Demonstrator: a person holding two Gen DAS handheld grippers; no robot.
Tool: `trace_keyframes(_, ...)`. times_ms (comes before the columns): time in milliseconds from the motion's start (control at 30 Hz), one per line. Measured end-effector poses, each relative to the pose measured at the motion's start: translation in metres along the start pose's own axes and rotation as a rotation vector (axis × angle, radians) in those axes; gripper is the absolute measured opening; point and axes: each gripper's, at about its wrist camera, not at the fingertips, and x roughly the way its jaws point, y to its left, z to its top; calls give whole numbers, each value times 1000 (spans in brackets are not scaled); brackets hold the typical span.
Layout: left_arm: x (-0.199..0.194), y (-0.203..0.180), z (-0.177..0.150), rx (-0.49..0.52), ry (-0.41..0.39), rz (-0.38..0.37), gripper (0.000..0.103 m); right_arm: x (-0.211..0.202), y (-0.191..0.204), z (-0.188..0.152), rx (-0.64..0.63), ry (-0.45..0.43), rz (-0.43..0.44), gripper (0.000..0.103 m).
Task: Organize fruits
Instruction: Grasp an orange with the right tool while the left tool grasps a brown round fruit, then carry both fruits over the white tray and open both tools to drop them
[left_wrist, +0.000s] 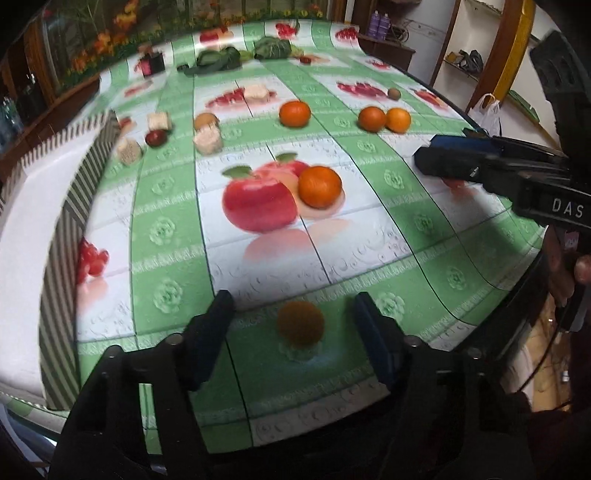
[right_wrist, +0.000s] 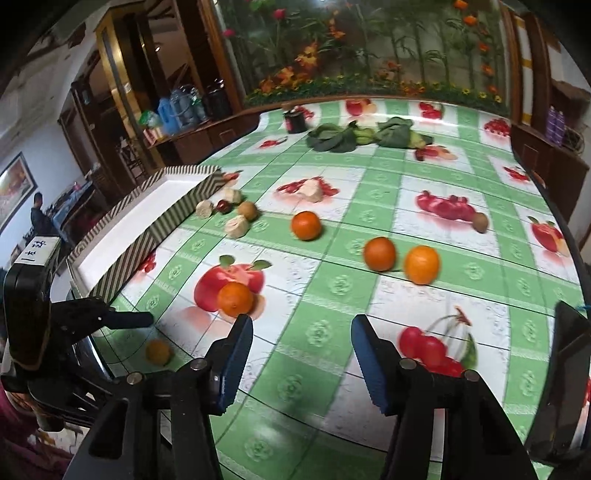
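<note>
My left gripper (left_wrist: 293, 306) is open, its jaws on either side of a small dull orange fruit (left_wrist: 300, 323) lying on the tablecloth near the front edge; the fruit also shows in the right wrist view (right_wrist: 159, 351). My right gripper (right_wrist: 302, 326) is open and empty above the cloth; it also shows in the left wrist view (left_wrist: 443, 160). An orange (left_wrist: 319, 186) (right_wrist: 235, 299) lies on a printed apple. Three more oranges (right_wrist: 306, 225) (right_wrist: 379, 253) (right_wrist: 422, 264) lie farther back. A white tray with striped walls (left_wrist: 92, 162) (right_wrist: 177, 206) stands on the left.
Beige chunks (left_wrist: 207, 139), a dark red fruit (left_wrist: 156, 137) and brown fruits (right_wrist: 247, 209) (right_wrist: 480, 222) lie mid-table. Leafy greens (right_wrist: 360, 136) and a dark jar (right_wrist: 295, 120) sit at the back. The table edge runs close on the right.
</note>
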Motion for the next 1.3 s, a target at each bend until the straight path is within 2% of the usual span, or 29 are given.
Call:
trace_keyframes(67,-1,2,1,-2,-8,3,28,6,5,3,-9,6,16,53)
trace_keyframes(100,-1,4,1,-13,-5,-10,23,8,8,4,-12,7,24,52)
trace_keyframes(467,-9,16,-3,-30,-11,-34,23,50,40,21,-79,74,52,48)
trace_keyframes(567,-13,21,-3,-37,-18,-33,23,66,43,21,-96,110,44,42)
trace_keyframes(667,-18,28,-1,-50,-27,-37,23,75,45,21,-96,134,78,40)
trace_keyframes(733,-22,32,3,-55,-37,-35,23,77,50,21,-129,145,50,31)
trace_keyframes(767,-25,35,5,-57,-43,-32,23,78,53,22,-147,146,33,30)
trace_keyframes(967,-42,64,22,-105,-74,9,23,73,60,39,-150,113,66,30)
trace_keyframes(1300,-69,150,55,-231,-129,162,23,84,107,98,-192,47,182,30)
